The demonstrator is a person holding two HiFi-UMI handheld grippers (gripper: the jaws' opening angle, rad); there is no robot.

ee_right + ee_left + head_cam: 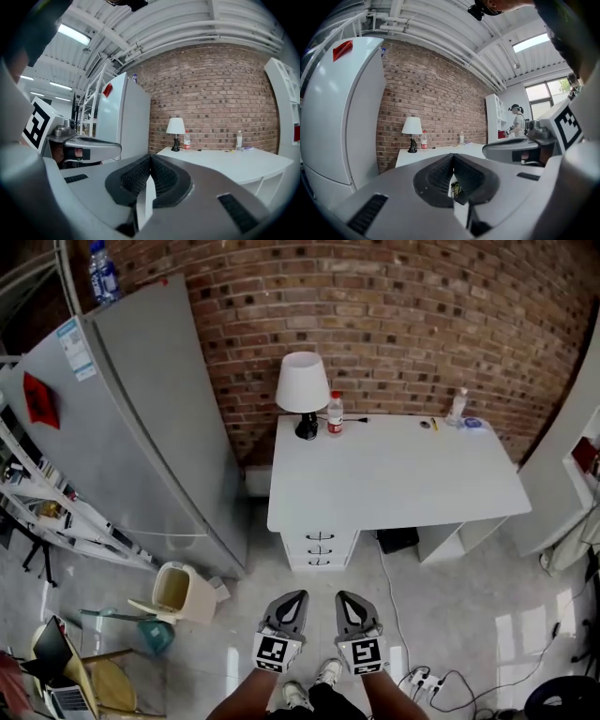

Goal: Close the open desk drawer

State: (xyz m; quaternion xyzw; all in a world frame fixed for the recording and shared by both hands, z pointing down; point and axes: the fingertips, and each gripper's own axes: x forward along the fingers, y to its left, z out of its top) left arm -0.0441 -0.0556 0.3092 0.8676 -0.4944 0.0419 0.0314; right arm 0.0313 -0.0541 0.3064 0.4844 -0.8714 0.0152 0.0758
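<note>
Red-brown brick wall (pixel 394 296) with pale mortar lines; white desk (pixel 403 474), white drawers (pixel 319 549) with dark curved handles, lamp (pixel 302 385) with white shade and black base, clear bottle (pixel 335 413) with red label. Silver-grey fridge (pixel 159 427) with a red sticker (pixel 39 399), beige bin (pixel 178 592), glossy pale grey floor (pixel 469 615). Left gripper (pixel 297 595) and right gripper (pixel 345 597) are grey with black ribbed pads and black-and-white square markers.

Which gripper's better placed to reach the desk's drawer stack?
Left, narrowly: left gripper lines up slightly closer under the drawer stack than right gripper. Both shut, empty, short of the desk.
</note>
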